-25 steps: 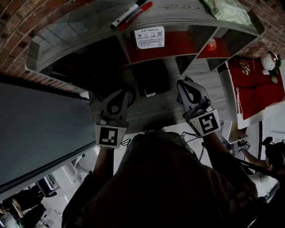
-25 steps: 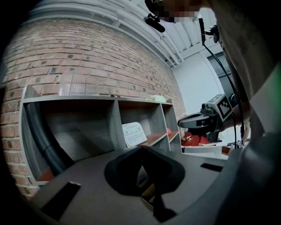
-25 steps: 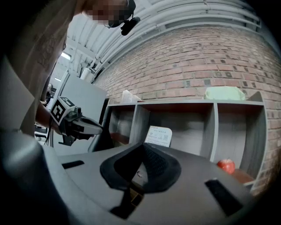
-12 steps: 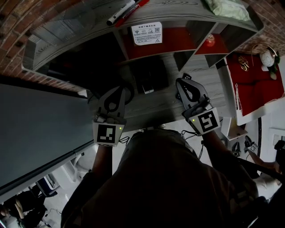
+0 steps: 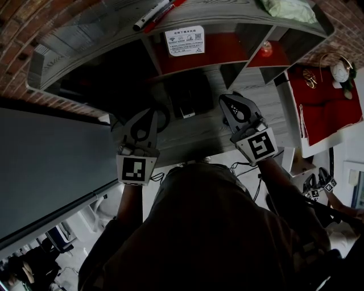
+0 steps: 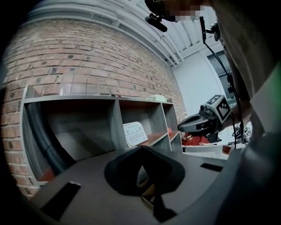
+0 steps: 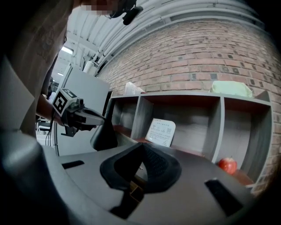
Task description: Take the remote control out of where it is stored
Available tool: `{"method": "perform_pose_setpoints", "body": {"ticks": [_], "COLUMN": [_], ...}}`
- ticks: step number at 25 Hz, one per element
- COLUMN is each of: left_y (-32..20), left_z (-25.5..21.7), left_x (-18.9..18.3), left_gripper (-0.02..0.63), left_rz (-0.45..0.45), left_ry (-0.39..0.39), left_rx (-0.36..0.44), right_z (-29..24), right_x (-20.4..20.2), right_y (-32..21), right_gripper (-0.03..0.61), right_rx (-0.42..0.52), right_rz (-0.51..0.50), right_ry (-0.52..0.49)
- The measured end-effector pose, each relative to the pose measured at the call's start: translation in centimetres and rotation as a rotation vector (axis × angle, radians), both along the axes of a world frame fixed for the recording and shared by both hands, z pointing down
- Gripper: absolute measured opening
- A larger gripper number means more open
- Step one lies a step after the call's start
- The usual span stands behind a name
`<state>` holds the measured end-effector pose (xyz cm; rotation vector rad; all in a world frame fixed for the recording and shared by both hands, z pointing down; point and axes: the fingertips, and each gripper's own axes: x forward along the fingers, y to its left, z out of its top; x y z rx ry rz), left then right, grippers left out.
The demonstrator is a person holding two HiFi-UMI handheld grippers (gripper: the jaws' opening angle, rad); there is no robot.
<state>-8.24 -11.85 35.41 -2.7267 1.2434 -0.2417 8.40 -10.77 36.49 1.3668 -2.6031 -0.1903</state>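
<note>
Both grippers hover over the grey desk (image 5: 193, 133), pointing at the open shelf unit (image 5: 152, 57). My left gripper (image 5: 150, 115) (image 6: 140, 148) is shut with nothing in it. The right gripper (image 5: 226, 100) (image 7: 141, 145) is shut and empty too. Between them, under the shelf's middle compartment, lies a dark box-like thing (image 5: 189, 96) with a pale end (image 5: 186, 112). I cannot make out a remote control. Each gripper view shows the other gripper off to the side, the right gripper (image 6: 181, 127) and the left gripper (image 7: 102, 117).
In the middle compartment leans a white printed card (image 5: 184, 41). A red apple (image 5: 267, 50) (image 7: 227, 165) is in the right one, a black hose (image 6: 46, 140) in the left. Markers (image 5: 156, 11) and a green cloth (image 5: 287, 8) lie on top. A grey panel (image 5: 45, 153) stands left, a red-covered table (image 5: 324, 102) right.
The right gripper has turned a little and edged towards the shelf. The left gripper has stayed in place. Both have stayed shut.
</note>
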Motion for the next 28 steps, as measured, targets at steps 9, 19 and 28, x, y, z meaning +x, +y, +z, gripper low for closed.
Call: {"method": "perform_pose_setpoints", "body": {"ticks": [9, 19, 28], "left_y": [0.8, 0.8, 0.9], "left_z": [0.6, 0.2, 0.0], "left_x": [-0.7, -1.5, -2.2], "left_gripper": [0.011, 0.011, 0.011], "left_rz": [-0.016, -0.047, -0.069], "left_ry": [0.000, 0.014, 0.019], "left_rx": [-0.015, -0.007, -0.002], "right_z": [5.5, 16.7, 23.6], "right_x": [-3.7, -7.9, -10.0], "right_y": [-2.8, -3.7, -3.1], "right_gripper": [0.014, 0.017, 0.136], "right_rx": [-0.124, -0.341, -0.418], "right_rz": [-0.147, -0.307, -0.412], "right_ry": [0.160, 0.412, 0.614]}}
